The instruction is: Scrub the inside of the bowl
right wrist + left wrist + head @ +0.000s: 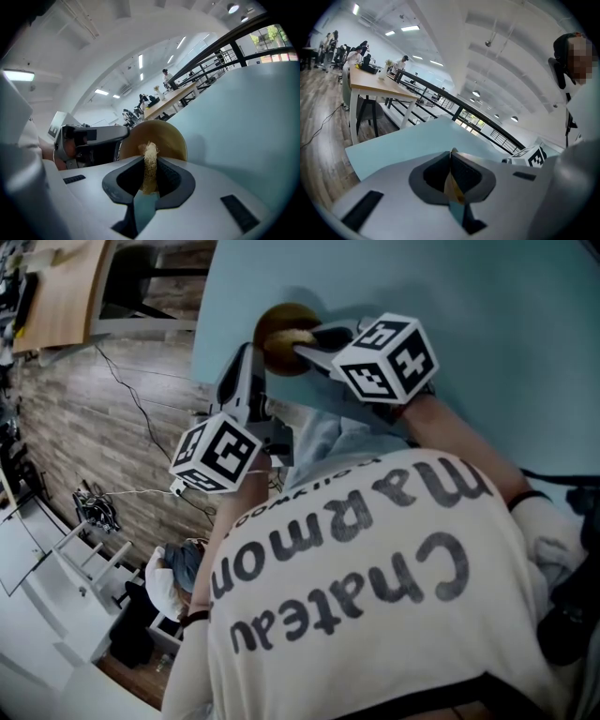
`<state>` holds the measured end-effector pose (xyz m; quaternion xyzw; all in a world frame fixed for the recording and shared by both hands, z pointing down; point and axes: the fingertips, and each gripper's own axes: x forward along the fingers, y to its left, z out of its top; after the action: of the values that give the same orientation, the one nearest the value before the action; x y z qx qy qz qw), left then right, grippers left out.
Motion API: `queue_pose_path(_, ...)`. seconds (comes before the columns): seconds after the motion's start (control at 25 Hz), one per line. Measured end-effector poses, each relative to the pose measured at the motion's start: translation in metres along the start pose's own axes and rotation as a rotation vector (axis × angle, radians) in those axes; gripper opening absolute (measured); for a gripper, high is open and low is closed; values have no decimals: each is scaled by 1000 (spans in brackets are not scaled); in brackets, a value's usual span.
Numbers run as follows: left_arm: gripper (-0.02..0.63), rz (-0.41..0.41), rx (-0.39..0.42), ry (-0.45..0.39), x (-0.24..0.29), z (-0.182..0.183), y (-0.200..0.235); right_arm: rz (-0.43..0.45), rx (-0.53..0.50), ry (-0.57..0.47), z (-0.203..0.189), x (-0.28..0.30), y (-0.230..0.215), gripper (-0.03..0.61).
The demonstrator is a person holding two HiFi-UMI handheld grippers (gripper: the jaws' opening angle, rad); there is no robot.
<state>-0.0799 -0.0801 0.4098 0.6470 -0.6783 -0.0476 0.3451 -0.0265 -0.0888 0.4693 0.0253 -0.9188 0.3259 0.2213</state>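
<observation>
— Pinning the bowl (161, 133) near the bench (487, 315) edge, the left tool (451, 164) is pressed together on its rim.
— And the right tool (149, 166)?
— Pinching a loofah pad (150, 152), long axis upright. The bowl's dead ahead at twelve o'clock, mouth facing it, left tool at its nine.
— Surface?
— Smooth pale-blue bench. Open office beyond, wood-look floor (84, 418), railing (454, 105).
— So the right one is nearer the inside, I'd judge.
</observation>
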Motion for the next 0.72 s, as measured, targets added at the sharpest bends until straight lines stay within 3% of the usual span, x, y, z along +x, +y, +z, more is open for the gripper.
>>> queue_pose_path(0.32,8,-1,7,6,-7,-4,6,-68,-28,53,-5,1,-9,66)
queue_pose_path(0.72,8,0,15,0,-10,-8,7,-177,-24,20,3,-12,-32,66)
